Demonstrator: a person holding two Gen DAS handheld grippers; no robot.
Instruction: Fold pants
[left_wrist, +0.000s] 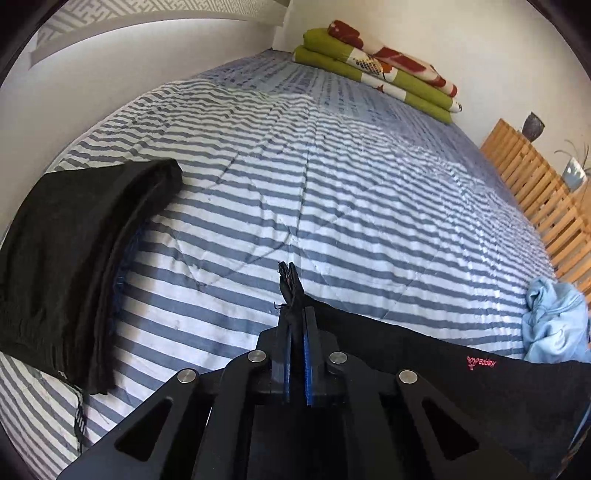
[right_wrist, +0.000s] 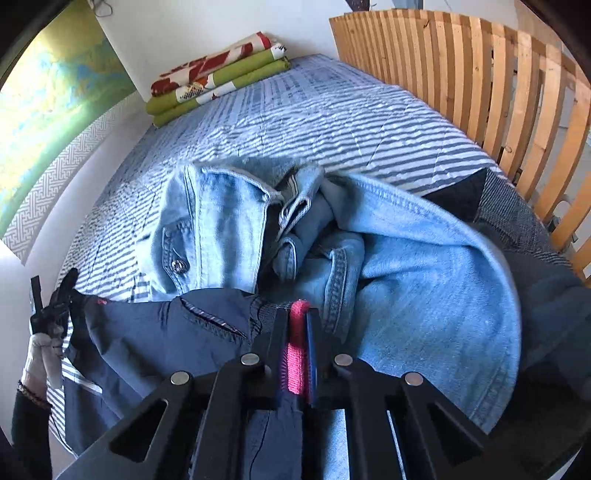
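Observation:
Dark navy pants with a small pink logo stretch between both grippers above a striped bed. My left gripper is shut on one end of the waistband, a bunch of dark fabric sticking out past its tips. In the right wrist view the same pants hang across the lower left, showing a pocket slit. My right gripper is shut on the pants' pink-lined edge. The left gripper shows at the far left, held by a gloved hand.
A folded black garment lies at the bed's left edge. Crumpled light-blue denim clothes lie under my right gripper, also seen as denim. Folded green and red blankets sit at the far end. A slatted wooden frame borders the right side.

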